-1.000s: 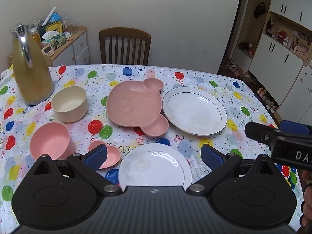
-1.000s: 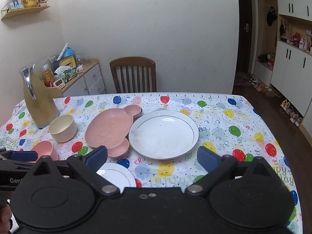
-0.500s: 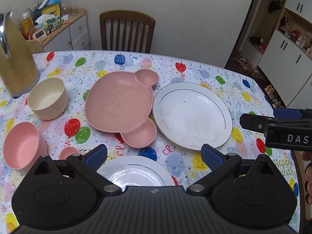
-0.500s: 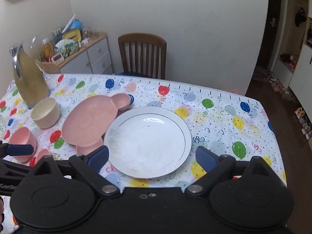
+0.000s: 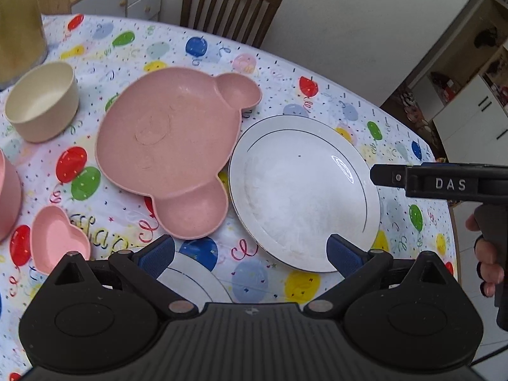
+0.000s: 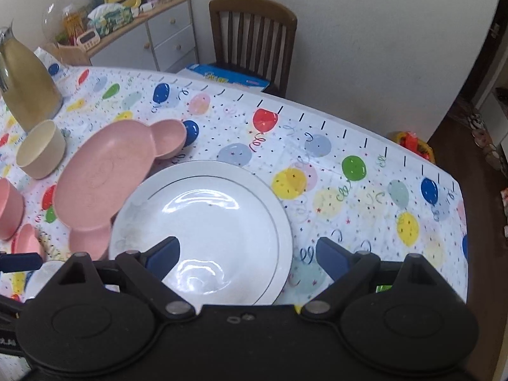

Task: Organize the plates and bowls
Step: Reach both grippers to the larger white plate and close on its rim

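Observation:
A large white plate (image 5: pixel 304 190) (image 6: pixel 203 231) lies on the balloon tablecloth, touching a pink bear-shaped divided plate (image 5: pixel 171 149) (image 6: pixel 104 174) on its left. A small white plate (image 5: pixel 193 281) lies under my left gripper (image 5: pixel 250 252), which is open and empty above the near edge of the table. My right gripper (image 6: pixel 247 255) is open and empty, straddling the large plate's near right rim from above. A cream bowl (image 5: pixel 43 101) (image 6: pixel 41 149), a pink bowl (image 5: pixel 8 203) (image 6: pixel 9 209) and a pink heart dish (image 5: pixel 57 238) stand at the left.
A tall yellow jug (image 6: pixel 27 85) stands at the far left. A wooden chair (image 6: pixel 254 38) is behind the table, with a cluttered cabinet (image 6: pixel 136 28) beside it. The right side of the tablecloth (image 6: pixel 381 197) holds no dishes; the table edge drops off beyond it.
Both grippers have moved forward and down toward the large white plate, which now looks much bigger. The small white plate has slid mostly under the left gripper's body. Both stay open.

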`<state>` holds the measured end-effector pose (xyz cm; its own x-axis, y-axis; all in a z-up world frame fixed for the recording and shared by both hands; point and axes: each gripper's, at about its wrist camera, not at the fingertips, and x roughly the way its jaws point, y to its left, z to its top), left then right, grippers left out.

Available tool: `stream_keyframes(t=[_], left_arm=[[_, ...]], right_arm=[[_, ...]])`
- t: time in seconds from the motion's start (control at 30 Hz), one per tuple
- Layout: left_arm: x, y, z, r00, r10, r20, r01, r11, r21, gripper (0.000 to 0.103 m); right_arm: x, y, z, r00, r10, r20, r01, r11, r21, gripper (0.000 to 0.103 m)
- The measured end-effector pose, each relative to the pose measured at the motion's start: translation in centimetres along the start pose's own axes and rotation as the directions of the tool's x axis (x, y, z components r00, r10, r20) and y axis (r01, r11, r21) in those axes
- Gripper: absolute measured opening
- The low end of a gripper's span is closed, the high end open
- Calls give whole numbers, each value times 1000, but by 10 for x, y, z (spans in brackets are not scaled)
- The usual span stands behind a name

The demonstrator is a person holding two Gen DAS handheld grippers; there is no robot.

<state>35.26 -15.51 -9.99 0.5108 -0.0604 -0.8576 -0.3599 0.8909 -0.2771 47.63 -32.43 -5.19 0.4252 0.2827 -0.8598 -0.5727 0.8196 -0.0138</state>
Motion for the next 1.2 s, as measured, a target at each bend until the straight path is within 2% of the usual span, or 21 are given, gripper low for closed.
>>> stream_keyframes(t=[0.1, 0.3, 0.4, 0.47, 0.53, 0.6, 0.67, 0.77, 0.9, 0.93, 1.03, 1.2], left_arm=[[11, 1, 3, 1000, 1, -14, -2, 999, -38, 102], [31, 5, 9, 999, 0, -55, -5, 995, -95, 102], [39, 4, 11, 998, -7, -66, 0, 994, -111, 101], [44, 3, 10, 997, -18, -81, 8, 993, -118, 94], [48, 4, 9, 995, -37, -94, 24, 990, -136, 93], [53, 5, 8, 993, -61, -105, 44, 987, -155, 87], [57, 6, 7, 992, -61, -113, 41, 985, -170, 74], [61, 10, 8, 990, -72, -119, 47, 979, -197, 65], [65, 13, 10, 988, -103, -117, 74, 970, -230, 61], [66, 14, 9, 987, -112, -118, 82, 968, -238, 56], [69, 18, 8, 980, -154, -124, 116, 955, -273, 40], [71, 18, 7, 977, -176, -122, 135, 947, -290, 27]], right_arm=[[18, -6, 14, 999, 13, -43, -15, 999, -42, 85], [53, -17, 37, 990, 43, -132, -55, 994, -91, 78], [69, -22, 47, 984, 52, -167, -69, 993, -94, 70], [78, -26, 53, 981, 64, -183, -82, 992, -92, 64], [87, -29, 57, 978, 78, -196, -96, 992, -81, 54], [95, -32, 61, 973, 97, -210, -114, 991, -72, 45], [101, -33, 65, 970, 106, -220, -125, 989, -76, 39], [104, -34, 67, 967, 118, -227, -141, 986, -91, 33], [109, -37, 69, 960, 141, -243, -168, 981, -95, 24], [110, -38, 69, 958, 147, -247, -176, 980, -96, 22], [114, -39, 68, 954, 155, -257, -186, 977, -100, 18], [115, -42, 67, 949, 183, -256, -213, 973, -92, 17]])
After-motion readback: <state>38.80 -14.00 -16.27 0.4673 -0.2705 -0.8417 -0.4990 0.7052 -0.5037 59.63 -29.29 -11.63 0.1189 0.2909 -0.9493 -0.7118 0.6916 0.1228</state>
